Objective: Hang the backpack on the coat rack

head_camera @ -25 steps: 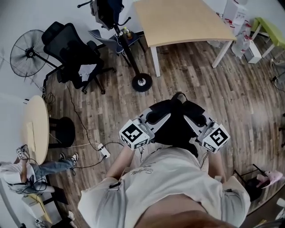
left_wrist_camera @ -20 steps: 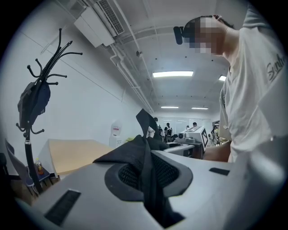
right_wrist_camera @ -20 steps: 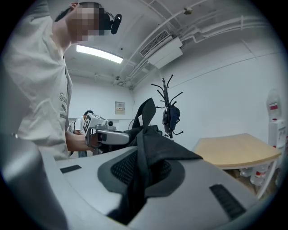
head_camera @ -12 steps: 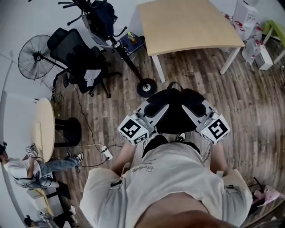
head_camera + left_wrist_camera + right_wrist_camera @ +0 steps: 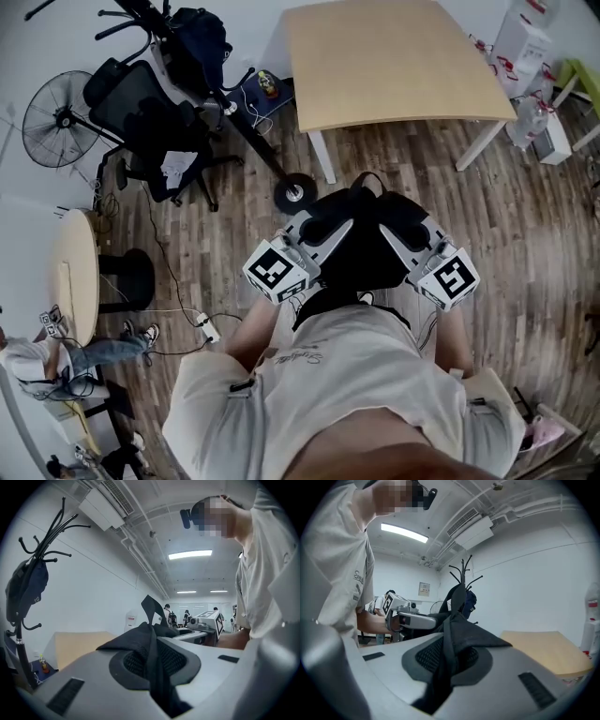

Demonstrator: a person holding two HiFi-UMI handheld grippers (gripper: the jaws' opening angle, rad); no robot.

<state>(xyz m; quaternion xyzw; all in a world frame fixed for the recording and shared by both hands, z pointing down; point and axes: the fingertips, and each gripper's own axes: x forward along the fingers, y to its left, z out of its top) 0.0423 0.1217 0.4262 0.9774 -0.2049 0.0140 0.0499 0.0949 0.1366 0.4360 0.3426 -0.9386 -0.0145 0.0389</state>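
In front of the person's chest: backpack [image 5: 364, 251], black, carried off the wood floor [image 5: 525, 216] btwn both claws, well apart from the coat rack [image 5: 293, 194].
Left claw [image 5: 325, 228]: clenched on a fold of the backpack's black webbing & mesh-backed fabric.
Right claw [image 5: 401, 228]: clenched the same way on the pack's other side. Prob. a shoulder strap each, though the close views are too tight to be sure.
Handling: soft & floppy, will sag wherever unsupported. Looks fairly full, so prob. some weight, not fragile. Webbing is grippy, unlikely to slip.
Where to hold: as now, high up by the straps. The top loop [image 5: 151, 607] is the part to land on a hook, so best kept free & standing up.
Head view only: whole layout, i.e. rack base on the floor, the pack's bulk, the gap to the rack.
Left gripper view only: the rack's upper prongs, w/ a dark bag [image 5: 26, 585] already hung on them and free prongs above it.
Right gripper view only: the left claw opposite, w/ the rack showing behind the loop.
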